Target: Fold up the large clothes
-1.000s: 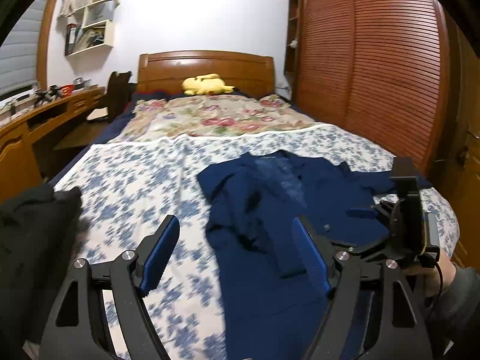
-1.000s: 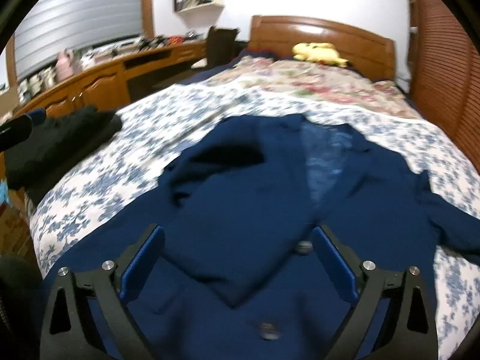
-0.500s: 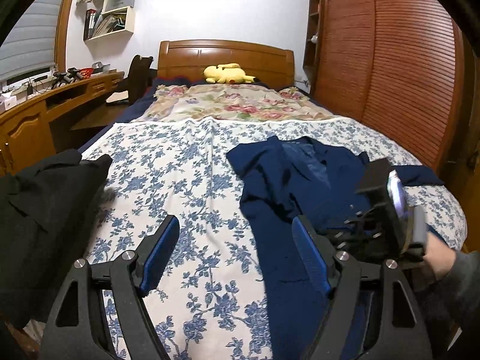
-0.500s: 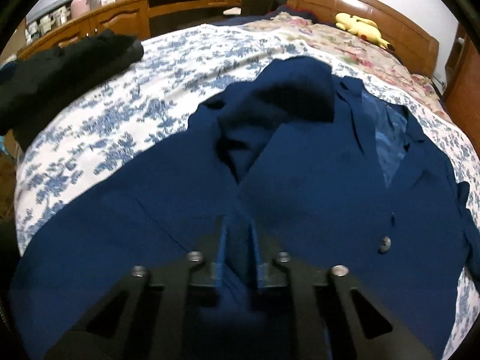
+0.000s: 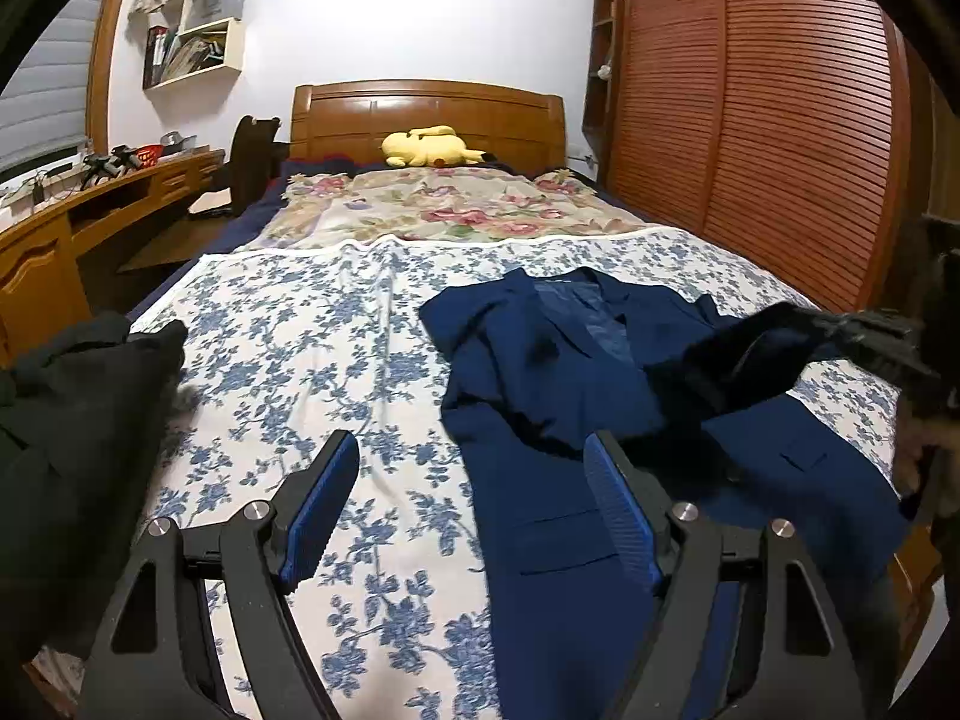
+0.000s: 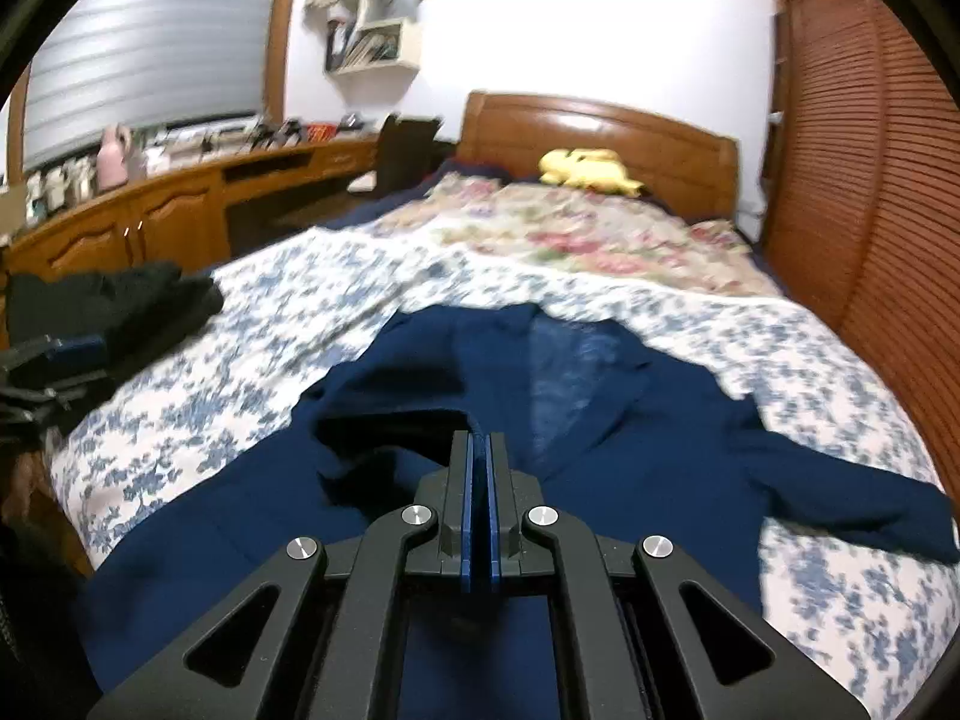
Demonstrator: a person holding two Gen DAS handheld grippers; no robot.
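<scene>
A navy blue jacket lies spread on the flowered bedsheet, collar toward the headboard. My right gripper is shut on a fold of the jacket and lifts it above the bed; in the left wrist view the lifted cloth hangs blurred at the right. My left gripper is open and empty, held above the sheet at the jacket's left edge.
A black garment lies at the bed's left front corner. A yellow plush toy sits by the wooden headboard. A wooden desk runs along the left, louvred wardrobe doors along the right.
My right gripper shut on the jacket cloth and raised it off the bed. My left gripper stayed open and drew back a little to the left.
</scene>
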